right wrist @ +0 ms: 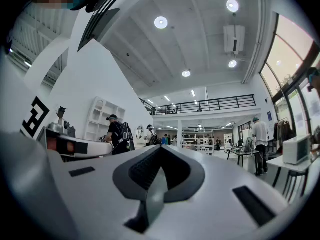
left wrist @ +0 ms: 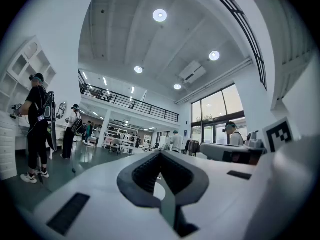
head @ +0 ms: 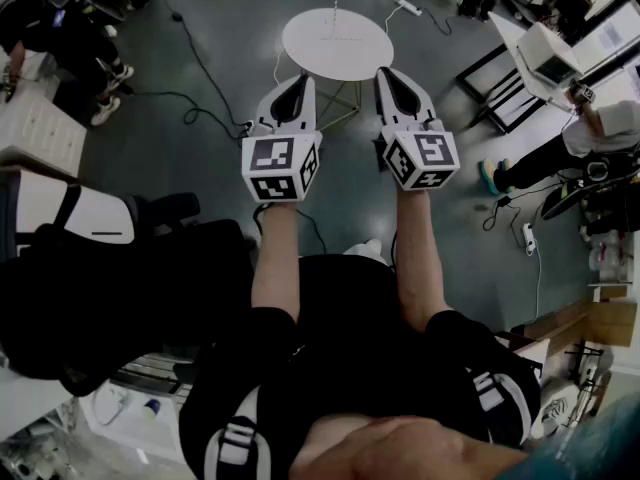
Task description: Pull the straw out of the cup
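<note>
In the head view a round white table [head: 300, 43] stands on the floor ahead of me. Near its middle a thin upright straw [head: 335, 16] rises from a small clear cup [head: 340, 36] that is hard to make out. My left gripper [head: 303, 84] and right gripper [head: 388, 76] are held side by side in front of my chest, tips pointing toward the table's near edge, short of the cup. Both have their jaws together with nothing between them. The left gripper [left wrist: 160, 153] and right gripper [right wrist: 161, 148] views look level across the hall and show neither table nor cup.
Black cables [head: 200, 68] run over the grey floor left of the table. A person [head: 60, 28] stands at white shelving on the far left. Another person [head: 600, 133] is at desks on the right. A power strip [head: 528, 236] lies at the right.
</note>
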A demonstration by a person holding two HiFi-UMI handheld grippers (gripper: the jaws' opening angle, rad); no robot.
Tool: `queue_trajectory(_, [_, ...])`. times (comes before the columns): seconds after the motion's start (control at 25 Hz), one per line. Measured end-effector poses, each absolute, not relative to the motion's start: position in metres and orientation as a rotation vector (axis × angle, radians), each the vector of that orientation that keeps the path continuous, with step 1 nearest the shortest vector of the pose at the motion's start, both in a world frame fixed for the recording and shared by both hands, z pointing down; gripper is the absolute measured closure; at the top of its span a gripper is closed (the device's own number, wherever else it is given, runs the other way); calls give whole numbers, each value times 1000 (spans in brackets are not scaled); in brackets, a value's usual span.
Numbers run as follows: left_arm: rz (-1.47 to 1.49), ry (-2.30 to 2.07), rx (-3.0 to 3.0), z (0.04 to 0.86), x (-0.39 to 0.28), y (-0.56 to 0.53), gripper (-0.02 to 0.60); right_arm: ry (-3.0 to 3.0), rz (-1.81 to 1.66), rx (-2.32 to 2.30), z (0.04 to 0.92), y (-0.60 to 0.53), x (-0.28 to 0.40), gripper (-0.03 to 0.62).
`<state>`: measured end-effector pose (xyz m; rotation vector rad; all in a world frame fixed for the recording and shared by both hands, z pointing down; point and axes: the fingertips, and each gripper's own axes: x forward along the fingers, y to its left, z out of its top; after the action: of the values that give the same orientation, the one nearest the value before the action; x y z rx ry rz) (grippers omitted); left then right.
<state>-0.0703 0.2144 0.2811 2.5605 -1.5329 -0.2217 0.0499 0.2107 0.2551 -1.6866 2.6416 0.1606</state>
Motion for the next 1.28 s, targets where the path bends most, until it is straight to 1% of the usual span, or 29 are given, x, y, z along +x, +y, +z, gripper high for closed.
queue_trajectory(0.24, [-192,-1609,2471,303,-90,200,575,2697,169,-1672,269,204,44,577])
queue_trajectory(0.6, [-234,-1643,2306,322,-114,177,575,2670,93,-1763,280,196,61,577])
queue_trajectory(0.92, [-260,-1578,2426,298,-96,170,575,2600,116,-1754,262,181,77,577])
queue_trajectory(1.28, [-267,-1682,2493,263,-124,145,575,2512,155,-1650,232,149,87,577])
